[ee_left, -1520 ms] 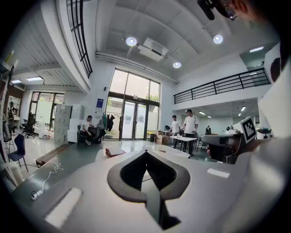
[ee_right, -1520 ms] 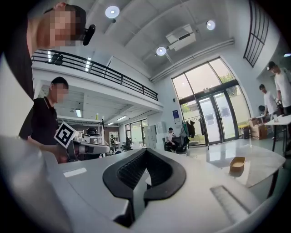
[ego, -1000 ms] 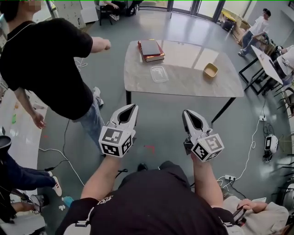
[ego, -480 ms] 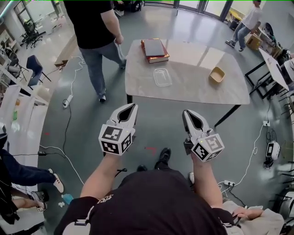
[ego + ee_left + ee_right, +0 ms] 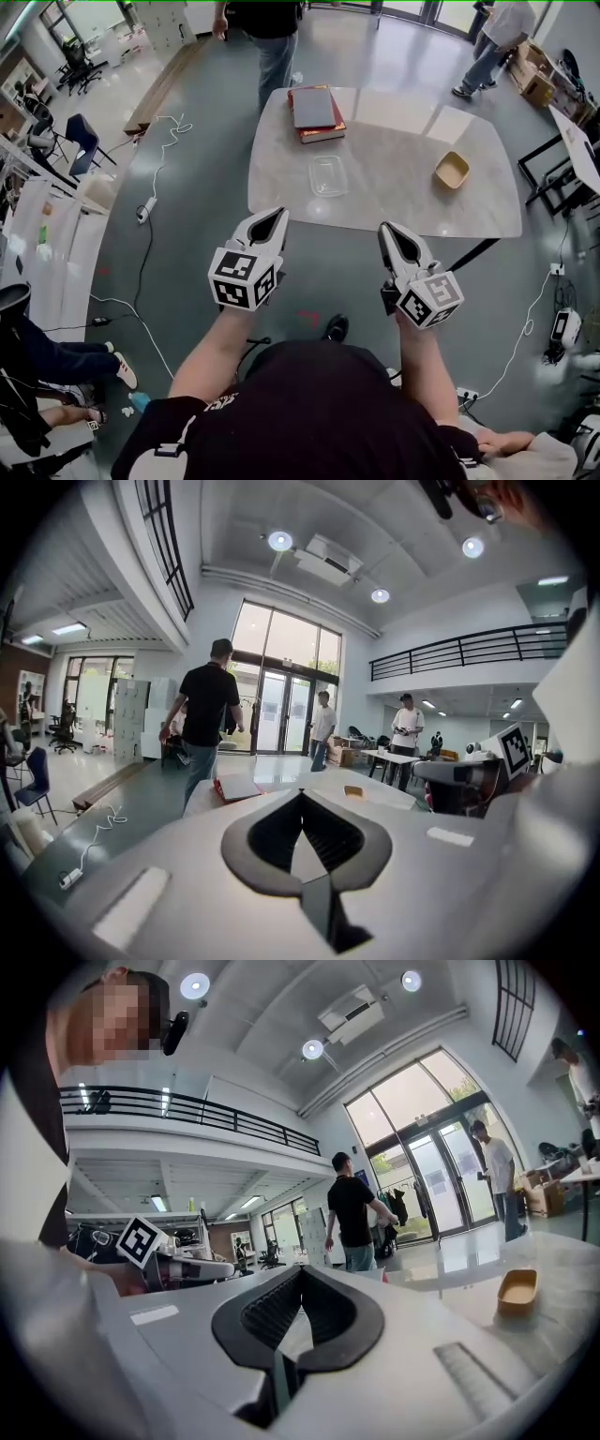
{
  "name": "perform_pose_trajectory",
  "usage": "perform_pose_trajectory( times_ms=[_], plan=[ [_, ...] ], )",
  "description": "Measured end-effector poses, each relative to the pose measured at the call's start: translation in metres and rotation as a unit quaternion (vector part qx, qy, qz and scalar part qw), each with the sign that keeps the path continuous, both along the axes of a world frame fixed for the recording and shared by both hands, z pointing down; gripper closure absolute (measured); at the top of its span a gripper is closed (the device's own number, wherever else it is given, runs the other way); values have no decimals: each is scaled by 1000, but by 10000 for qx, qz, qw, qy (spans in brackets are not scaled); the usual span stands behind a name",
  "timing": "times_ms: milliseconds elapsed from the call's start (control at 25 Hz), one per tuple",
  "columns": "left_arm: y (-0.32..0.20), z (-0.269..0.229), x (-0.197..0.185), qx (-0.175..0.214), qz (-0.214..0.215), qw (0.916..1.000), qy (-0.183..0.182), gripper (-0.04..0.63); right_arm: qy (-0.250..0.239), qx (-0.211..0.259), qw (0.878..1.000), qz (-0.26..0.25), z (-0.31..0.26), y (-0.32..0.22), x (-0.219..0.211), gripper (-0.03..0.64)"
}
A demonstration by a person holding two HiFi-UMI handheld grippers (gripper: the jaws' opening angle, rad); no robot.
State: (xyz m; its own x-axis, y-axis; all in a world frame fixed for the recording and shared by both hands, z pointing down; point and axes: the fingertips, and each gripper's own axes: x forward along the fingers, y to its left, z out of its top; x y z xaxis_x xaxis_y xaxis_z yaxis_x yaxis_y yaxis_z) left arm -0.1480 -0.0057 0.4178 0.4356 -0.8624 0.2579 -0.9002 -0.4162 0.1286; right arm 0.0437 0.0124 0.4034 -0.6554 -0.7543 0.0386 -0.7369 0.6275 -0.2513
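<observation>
Both grippers hang in the air in front of a marble table, short of its near edge. My left gripper is shut with nothing in it, its tips meeting. My right gripper is also shut and empty. On the table lie a stack of books with a red cover at the far left, a clear plastic container in the middle, and a small tan tray at the right. The books and the tan tray show past the jaws.
One person in a black shirt walks at the table's far side, another stands at the far right. Cables and a power strip lie on the grey floor at left. More tables and chairs stand around the edges.
I have come closer to the table, which now sits nearer the grippers. The person in black has walked from the left side round to the table's far end. Both grippers stay shut.
</observation>
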Motion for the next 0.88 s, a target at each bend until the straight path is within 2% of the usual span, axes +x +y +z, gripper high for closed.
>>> perform_pose_trajectory(
  times_ms=[240, 520, 720, 880],
  plan=[
    [-32, 1, 30, -44, -133, 9998, -134, 592, -9, -30, 9998, -191, 1, -33, 25, 603],
    [-70, 14, 34, -275, -191, 9993, -190, 586, 4, -225, 9991, -363, 10, -70, 24, 603],
    [-109, 33, 31, -528, 37, 9986, -97, 527, 93, -256, 9990, -354, 13, -109, 7, 603],
    [-144, 51, 24, -693, 251, 9972, -90, 517, 158, -291, 9992, -225, 17, -143, -10, 603]
  ],
)
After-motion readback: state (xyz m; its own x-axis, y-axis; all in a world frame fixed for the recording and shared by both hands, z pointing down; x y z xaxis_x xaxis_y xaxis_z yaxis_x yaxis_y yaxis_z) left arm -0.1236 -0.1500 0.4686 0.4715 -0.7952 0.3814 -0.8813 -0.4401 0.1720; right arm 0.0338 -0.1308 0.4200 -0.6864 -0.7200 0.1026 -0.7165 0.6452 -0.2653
